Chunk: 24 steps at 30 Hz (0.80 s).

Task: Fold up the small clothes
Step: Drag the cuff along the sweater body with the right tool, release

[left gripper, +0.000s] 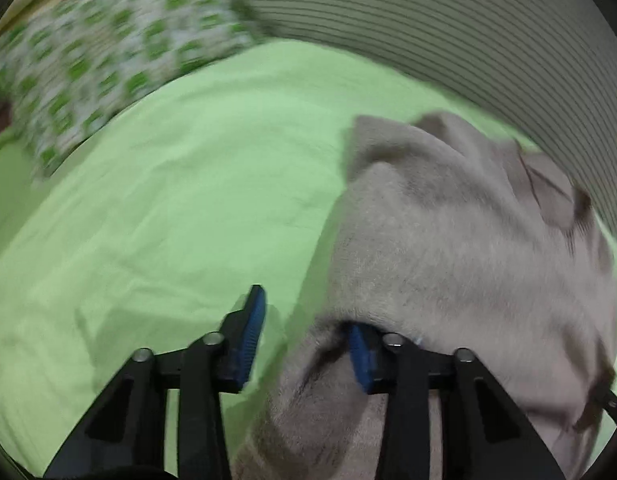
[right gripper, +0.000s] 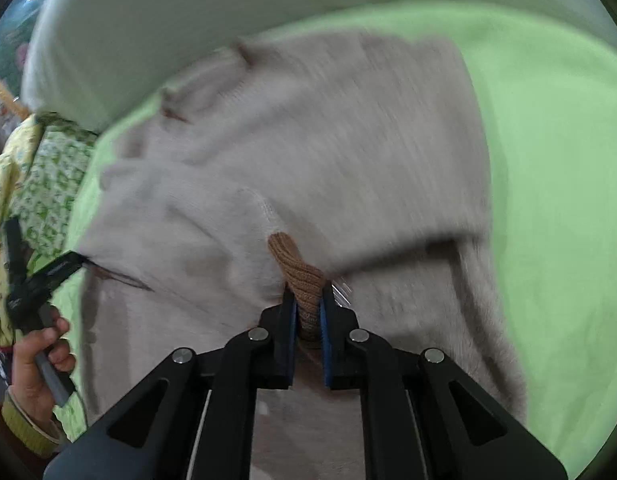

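A small beige fleece garment lies partly folded on a light green bedsheet. My left gripper is open at the garment's left edge; its right finger is tucked under the cloth, its left finger stands bare over the sheet. In the right wrist view the same garment fills the middle. My right gripper is shut on a brown ribbed knit cuff of the garment. The left gripper and the hand holding it show at the left edge there.
A green-and-white patterned pillow lies at the far left of the bed. A striped grey surface rises behind the bed. A pale cushion or bolster runs along the far side in the right wrist view. Bare sheet lies to the garment's right.
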Available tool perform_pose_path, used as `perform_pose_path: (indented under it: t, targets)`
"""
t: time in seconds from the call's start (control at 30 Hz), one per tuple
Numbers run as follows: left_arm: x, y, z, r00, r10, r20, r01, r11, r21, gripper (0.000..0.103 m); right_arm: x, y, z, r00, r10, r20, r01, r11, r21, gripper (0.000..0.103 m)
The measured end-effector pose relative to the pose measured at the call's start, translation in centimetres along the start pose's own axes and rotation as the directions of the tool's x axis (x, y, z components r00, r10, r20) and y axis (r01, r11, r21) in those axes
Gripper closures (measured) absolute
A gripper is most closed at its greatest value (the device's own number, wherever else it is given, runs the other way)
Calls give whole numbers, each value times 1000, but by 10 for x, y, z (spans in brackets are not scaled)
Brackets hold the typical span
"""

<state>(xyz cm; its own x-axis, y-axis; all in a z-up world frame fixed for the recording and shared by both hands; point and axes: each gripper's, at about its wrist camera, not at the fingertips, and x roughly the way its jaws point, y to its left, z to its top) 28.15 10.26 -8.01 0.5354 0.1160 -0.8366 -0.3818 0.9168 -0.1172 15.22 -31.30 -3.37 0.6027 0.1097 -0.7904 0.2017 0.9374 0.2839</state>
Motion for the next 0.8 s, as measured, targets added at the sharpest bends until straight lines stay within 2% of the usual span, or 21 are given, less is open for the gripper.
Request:
perform_pose_path:
  t: [0.13,0.23,0.3,0.33,0.4,0.5,0.6,0.8]
  targets:
    - [-12,3,-1,1000,0,29,1,999,-49,70,-54,23,44,986,74,149,-61,994,-90,93]
    - [-19,1,-3,999,-4,46,7,998,-64,70,-89,36,81,972,44,231,-2,983,-181,93]
    - [-21,-4,-7,999,0,44,3,998,-55,70,-86,31,91,977,-6,214,54,974,-219,93]
    - [-20,-7,-9,999,7,38,-5,999,-49,70,-72,21,96,985,-45,168,84,970,-227,93]
    - [-16,-8,-12,1000,11,24,-10,999,-53,70,-49,1,95,993,-76,92,92,978,-189,93]
    - [-14,-3,-16,1000,15,18,-13,998,-66,70,-10,-28,80,992,-118,-35,112,983,-144,93]
    - [-15,2,-17,1000,13,18,-12,998,-66,70,8,-40,64,990,-92,-104,85,994,-72,93]
    - [-17,5,-17,1000,-4,0,4,998,-55,69,-2,-55,60,990,30,-136,-22,998,65,93]
